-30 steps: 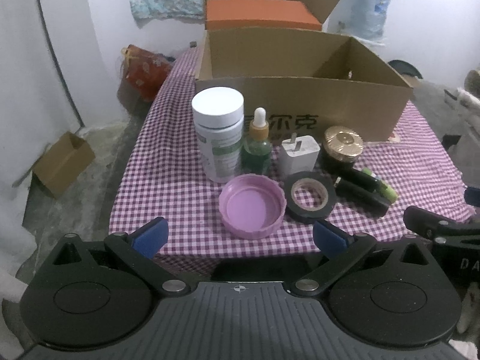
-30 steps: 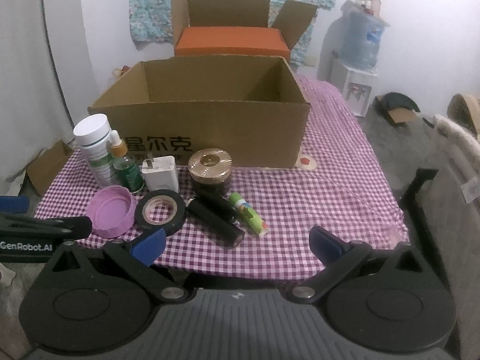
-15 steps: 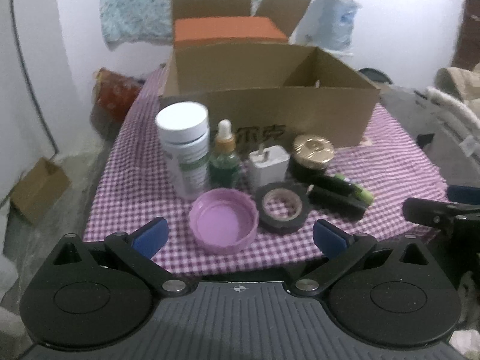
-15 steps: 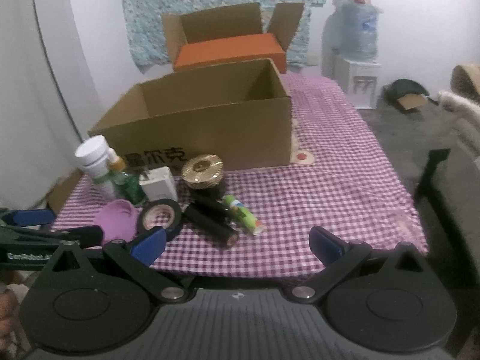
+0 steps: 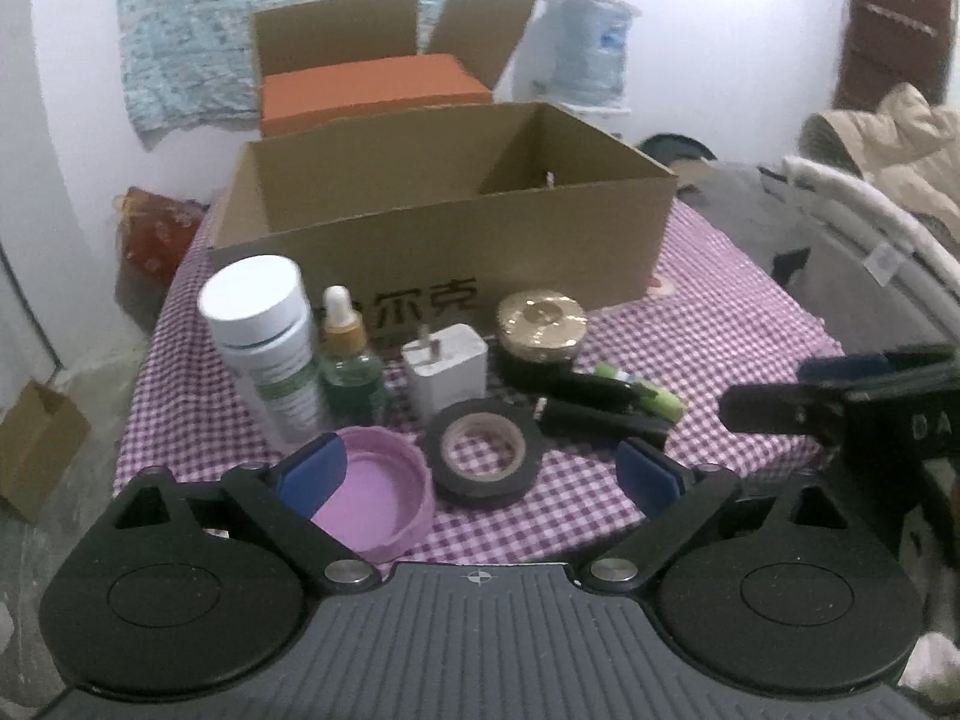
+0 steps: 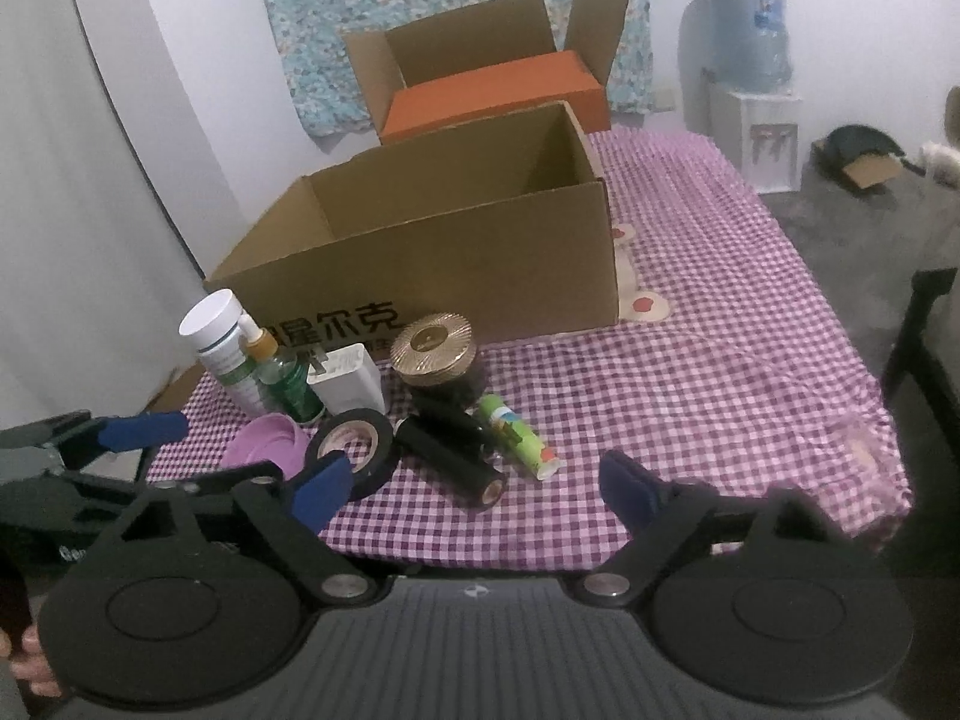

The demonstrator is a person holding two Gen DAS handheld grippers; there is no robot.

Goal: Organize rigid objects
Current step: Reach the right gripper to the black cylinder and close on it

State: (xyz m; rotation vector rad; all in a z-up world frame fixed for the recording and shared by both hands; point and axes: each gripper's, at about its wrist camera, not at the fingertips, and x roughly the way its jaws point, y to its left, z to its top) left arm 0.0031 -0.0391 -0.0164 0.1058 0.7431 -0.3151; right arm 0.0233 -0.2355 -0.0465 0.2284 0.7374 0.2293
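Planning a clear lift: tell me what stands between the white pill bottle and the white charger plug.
The green dropper bottle stands between the white pill bottle and the charger plug; the left wrist view shows it best.

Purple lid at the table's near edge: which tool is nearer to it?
Left. The left tool, closing on nothing, has one finger overlapping the purple lid. The right tool, also closing empty, sits further right, beyond the black tape roll.

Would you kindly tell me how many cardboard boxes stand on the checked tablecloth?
2: the open empty box right behind the small items, and a flapped box holding an orange block behind it.
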